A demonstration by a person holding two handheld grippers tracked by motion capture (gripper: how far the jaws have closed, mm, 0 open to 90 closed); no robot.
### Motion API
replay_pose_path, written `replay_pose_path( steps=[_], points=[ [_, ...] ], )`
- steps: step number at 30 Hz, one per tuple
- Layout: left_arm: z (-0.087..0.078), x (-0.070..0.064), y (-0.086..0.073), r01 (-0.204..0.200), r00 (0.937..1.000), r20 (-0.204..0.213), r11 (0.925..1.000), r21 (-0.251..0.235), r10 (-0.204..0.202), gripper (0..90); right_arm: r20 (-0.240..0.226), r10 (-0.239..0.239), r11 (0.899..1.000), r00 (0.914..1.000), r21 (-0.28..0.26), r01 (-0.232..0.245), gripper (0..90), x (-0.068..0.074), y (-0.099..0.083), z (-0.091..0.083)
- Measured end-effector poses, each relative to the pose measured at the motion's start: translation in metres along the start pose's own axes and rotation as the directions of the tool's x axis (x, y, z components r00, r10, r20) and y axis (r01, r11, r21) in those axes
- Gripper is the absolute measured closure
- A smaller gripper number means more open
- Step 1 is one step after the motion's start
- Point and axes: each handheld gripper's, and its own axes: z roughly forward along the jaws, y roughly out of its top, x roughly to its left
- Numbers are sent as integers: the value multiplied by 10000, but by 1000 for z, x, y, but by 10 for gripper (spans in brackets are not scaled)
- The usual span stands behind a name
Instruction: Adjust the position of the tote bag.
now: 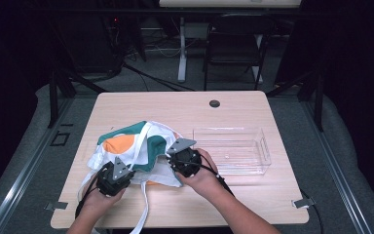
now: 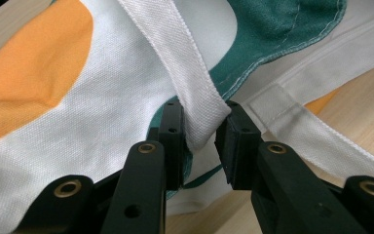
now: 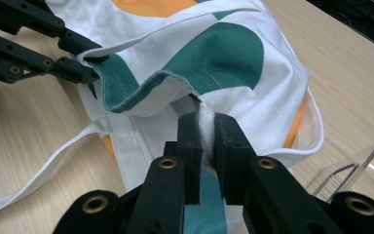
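On the counter [image 1: 253,105] beside a clear tray [image 1: 233,148], the limp canvas tote bag [image 1: 136,146] should crumple easily; left claw [image 2: 199,134] seemingly pinches its strap [image 2: 185,63], right claw [image 3: 205,141] its rim – sturdy holds

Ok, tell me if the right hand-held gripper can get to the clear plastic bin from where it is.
Probably yes. The clear plastic bin sits just beside the right hand-held gripper with bare table between, but its jaws are clamped on the tote bag, so it must let go first.
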Motion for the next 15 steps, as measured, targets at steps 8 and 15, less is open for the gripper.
replay_pose_path(
  steps=[8,15],
  points=[
    [-8,2,1,194,9997,-131,9993,-312,-198,772,150,-32,10000,9999,-23,33,823,-4,-6,-6],
    [-13,6,1,337,9991,-229,9981,-512,-349,822,355,-181,9997,9992,-132,185,824,-5,-10,-10]
  ],
)
